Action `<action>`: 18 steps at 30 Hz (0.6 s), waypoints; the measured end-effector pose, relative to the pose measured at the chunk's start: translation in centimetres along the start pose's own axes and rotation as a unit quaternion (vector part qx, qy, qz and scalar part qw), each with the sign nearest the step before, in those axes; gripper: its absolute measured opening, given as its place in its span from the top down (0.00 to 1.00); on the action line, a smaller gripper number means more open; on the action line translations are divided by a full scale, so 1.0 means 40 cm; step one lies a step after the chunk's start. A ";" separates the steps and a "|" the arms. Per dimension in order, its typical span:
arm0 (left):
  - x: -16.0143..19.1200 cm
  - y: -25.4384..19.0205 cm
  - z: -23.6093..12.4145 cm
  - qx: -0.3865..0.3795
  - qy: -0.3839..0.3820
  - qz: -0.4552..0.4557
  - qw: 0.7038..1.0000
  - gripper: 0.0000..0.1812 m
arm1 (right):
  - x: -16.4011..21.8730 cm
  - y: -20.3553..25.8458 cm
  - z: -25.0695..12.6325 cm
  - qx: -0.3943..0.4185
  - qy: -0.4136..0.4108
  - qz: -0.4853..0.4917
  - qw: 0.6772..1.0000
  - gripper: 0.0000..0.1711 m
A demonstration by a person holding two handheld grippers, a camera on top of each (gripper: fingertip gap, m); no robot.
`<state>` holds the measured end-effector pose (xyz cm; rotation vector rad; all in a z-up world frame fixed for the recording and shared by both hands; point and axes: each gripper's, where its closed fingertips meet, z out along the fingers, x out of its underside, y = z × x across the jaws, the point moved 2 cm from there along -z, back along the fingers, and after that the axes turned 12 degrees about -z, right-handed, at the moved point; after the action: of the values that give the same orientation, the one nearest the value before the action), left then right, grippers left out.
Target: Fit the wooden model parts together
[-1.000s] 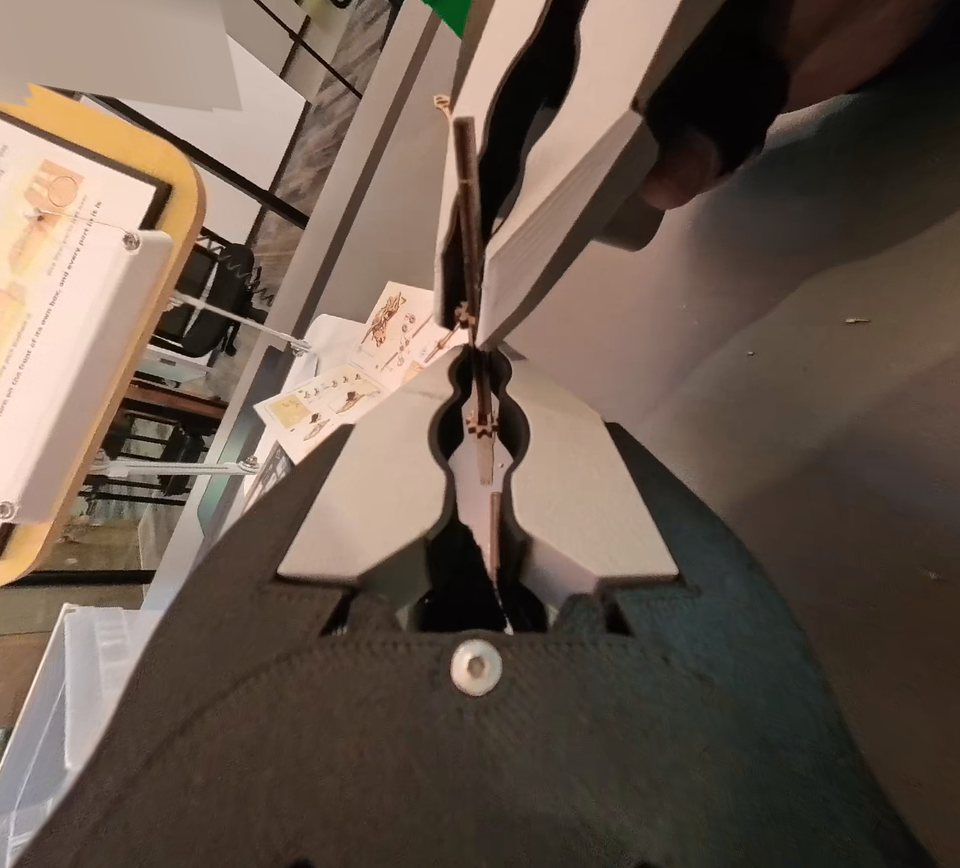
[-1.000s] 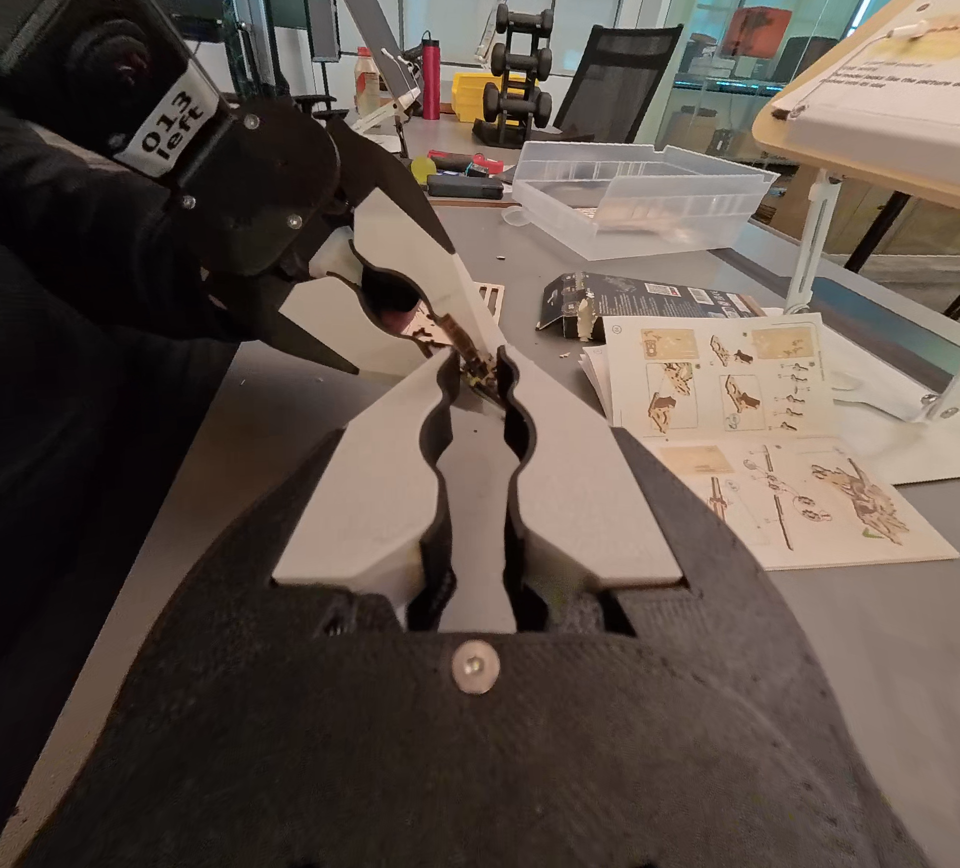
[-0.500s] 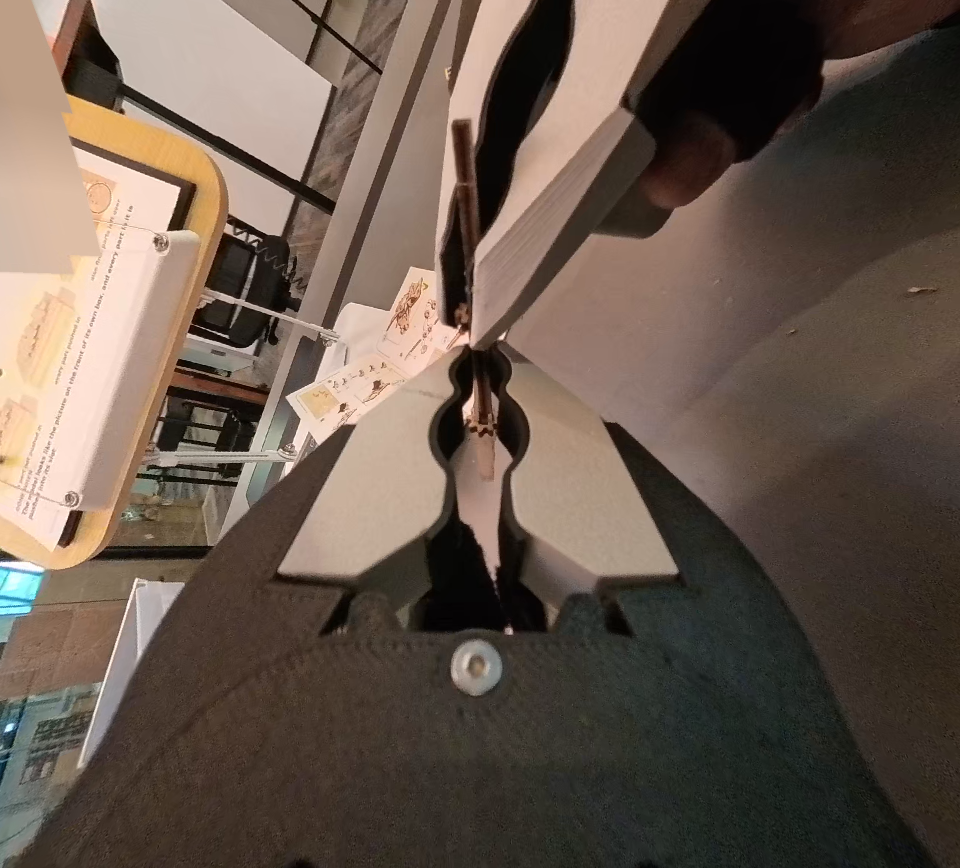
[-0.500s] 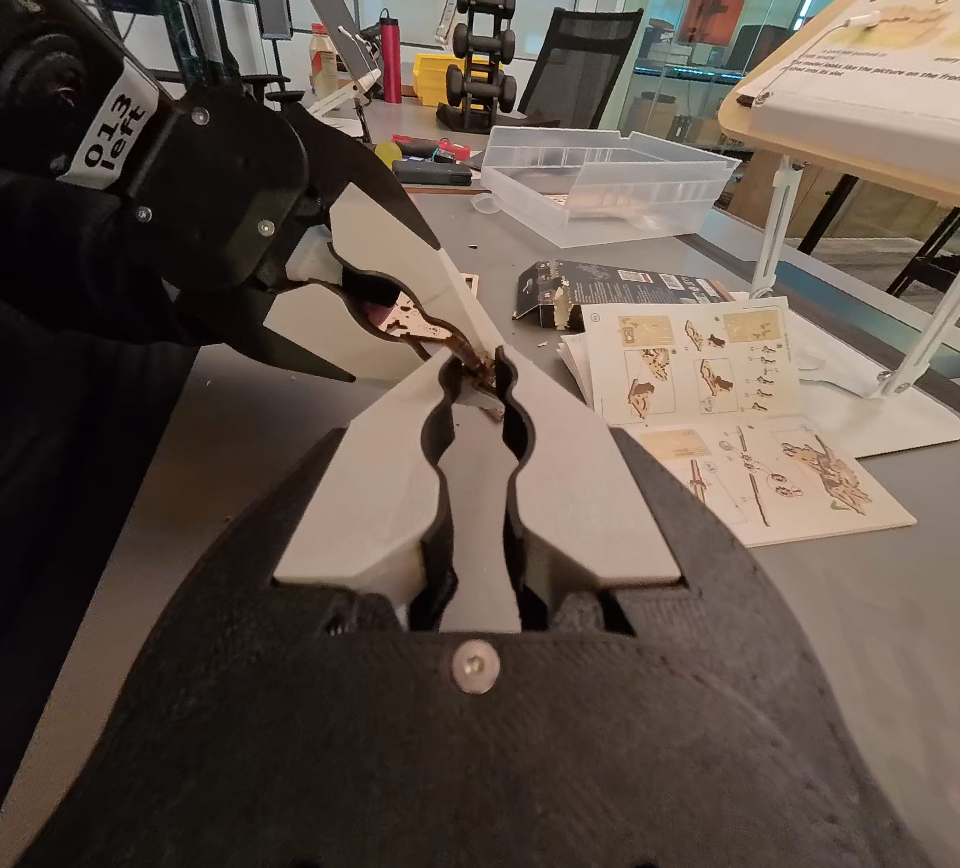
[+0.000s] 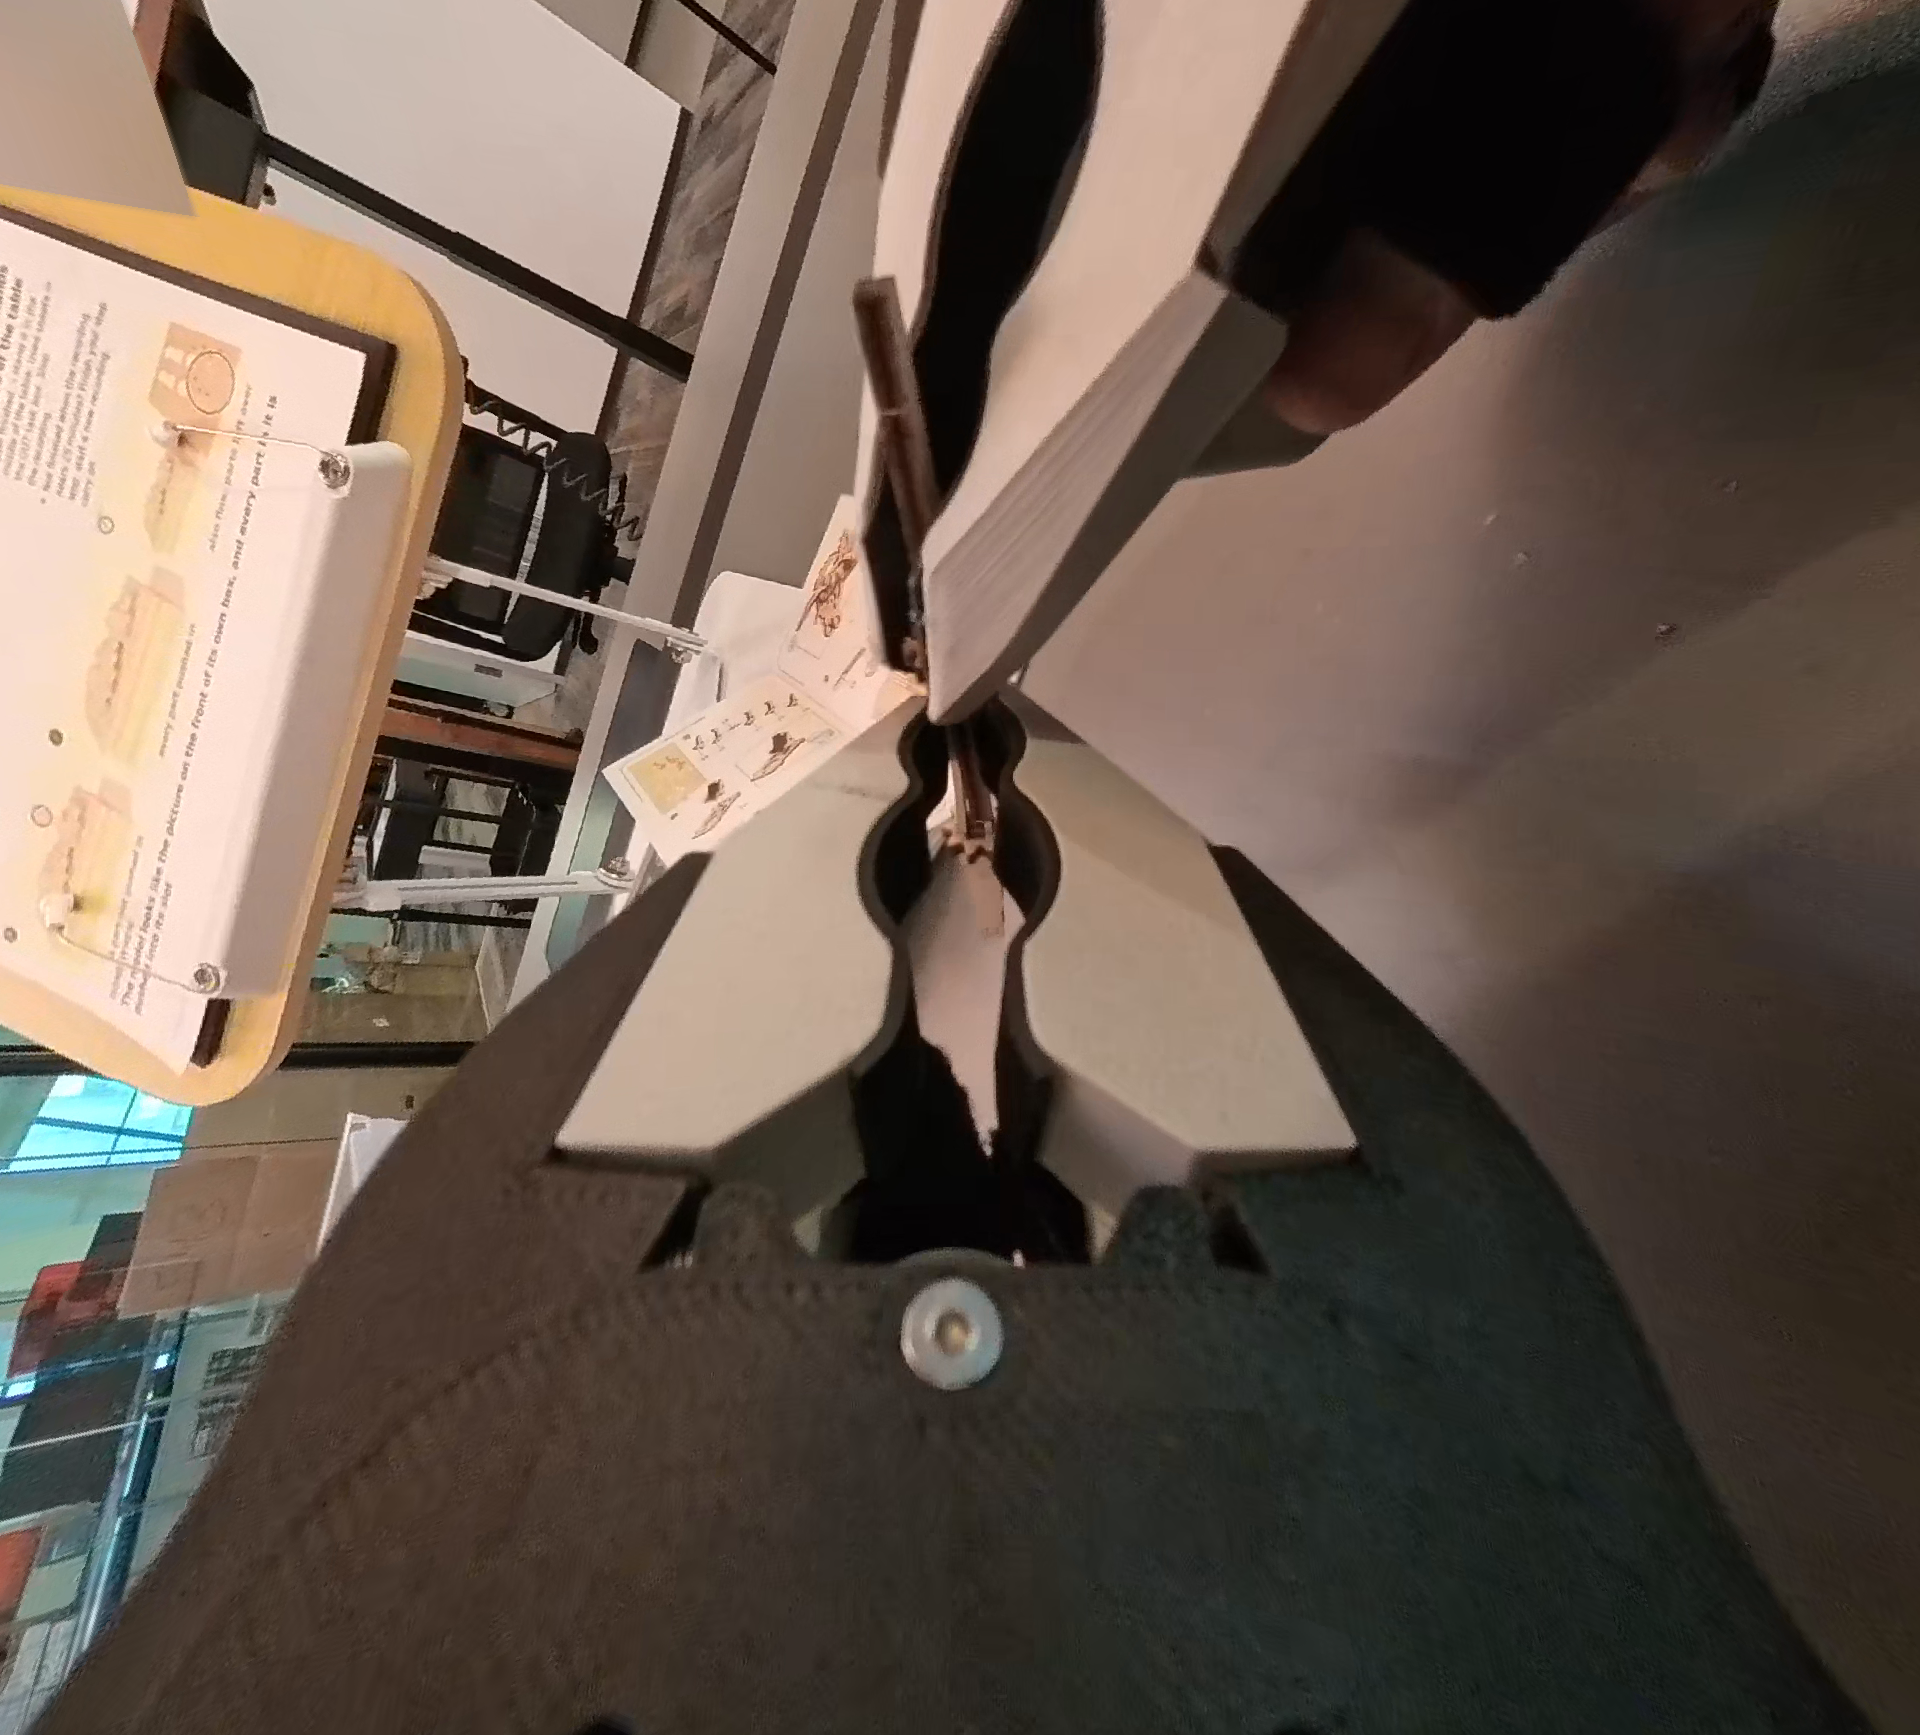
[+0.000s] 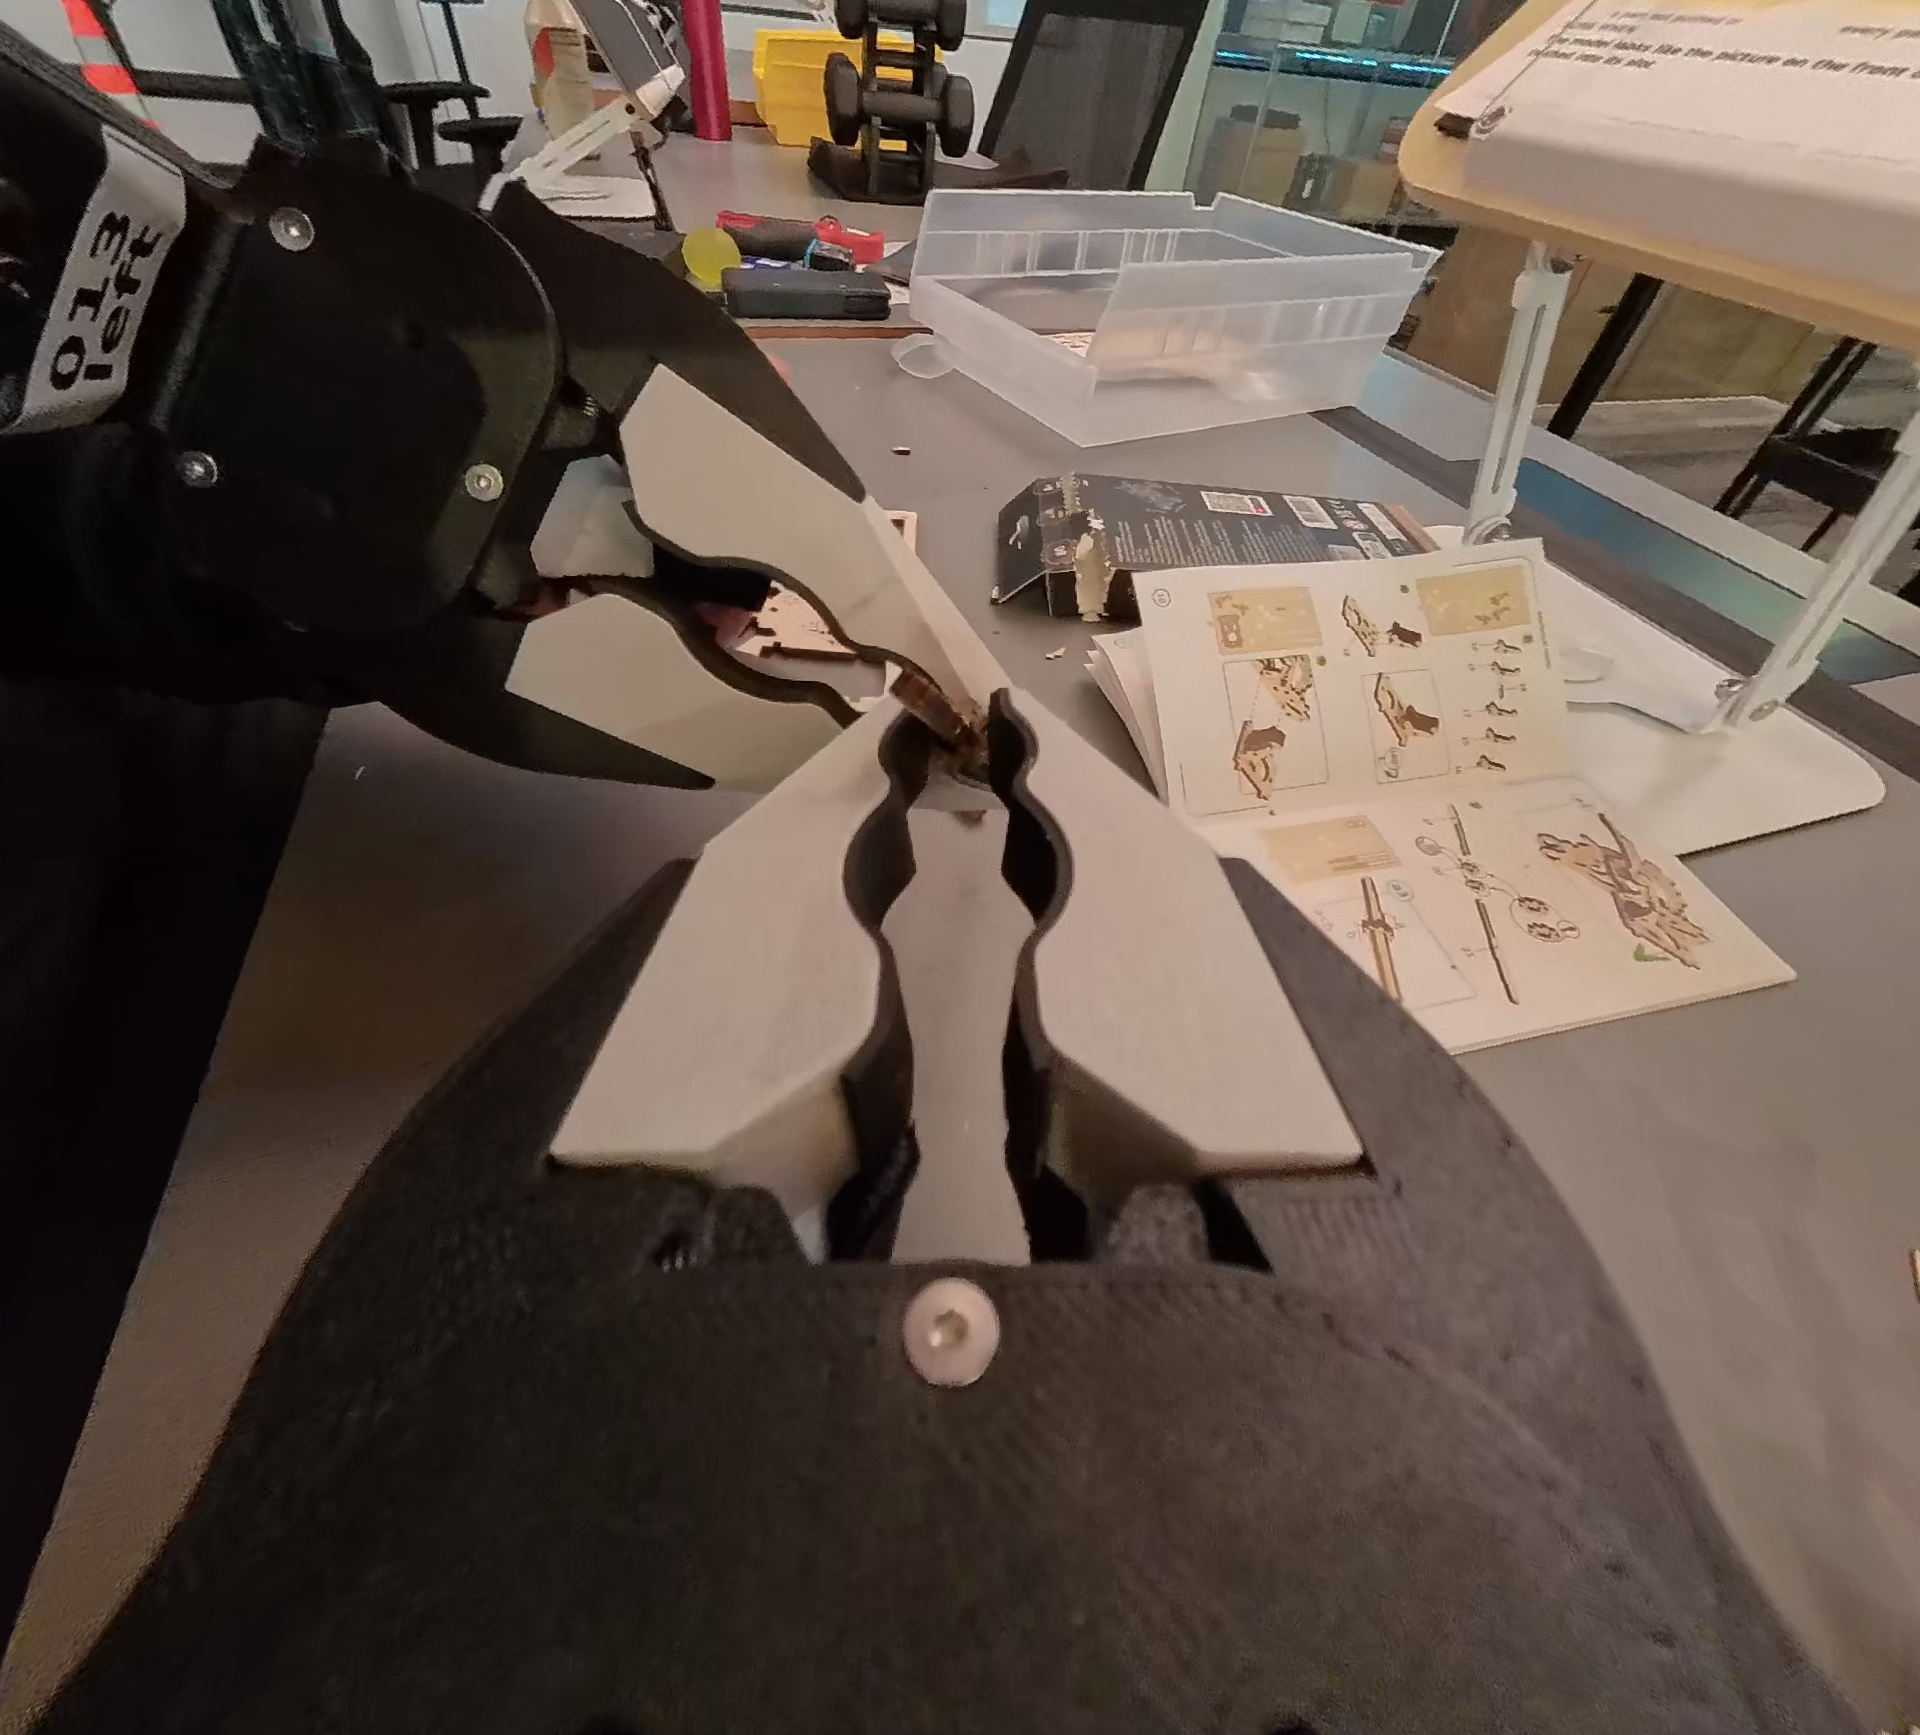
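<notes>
Beyond right hand-held gripper (image 6: pixel 951 729): clear bin (image 6: pixel 1164 314) (left view lacks).

Grey table (image 6: pixel 436 864), instruction sheets (image 6: pixel 1382 750), clear bin (image 6: pixel 1164 355)

Your right gripper (image 6: pixel 951 735) shows a textured black body, pale grey wavy-edged jaws, one silver screw; your left gripper (image 6: pixel 925 698) carries a white label, black sleeve behind.
</notes>
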<state>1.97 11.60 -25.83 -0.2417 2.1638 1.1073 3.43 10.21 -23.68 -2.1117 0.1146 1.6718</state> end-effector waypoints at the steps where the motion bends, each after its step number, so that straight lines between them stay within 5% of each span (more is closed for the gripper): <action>1: 0.000 0.001 0.002 -0.001 0.002 -0.001 1.000 0.98 | 0.000 -0.001 0.002 0.002 0.002 0.000 1.000 0.95; 18: 0.017 -0.005 0.012 0.010 0.024 -0.022 0.999 0.98 | 0.017 -0.001 0.024 -0.003 0.049 0.020 0.999 0.95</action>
<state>1.80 11.95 -26.60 -0.3085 2.2008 1.0641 2.74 10.76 -24.46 -2.2093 0.1827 1.5918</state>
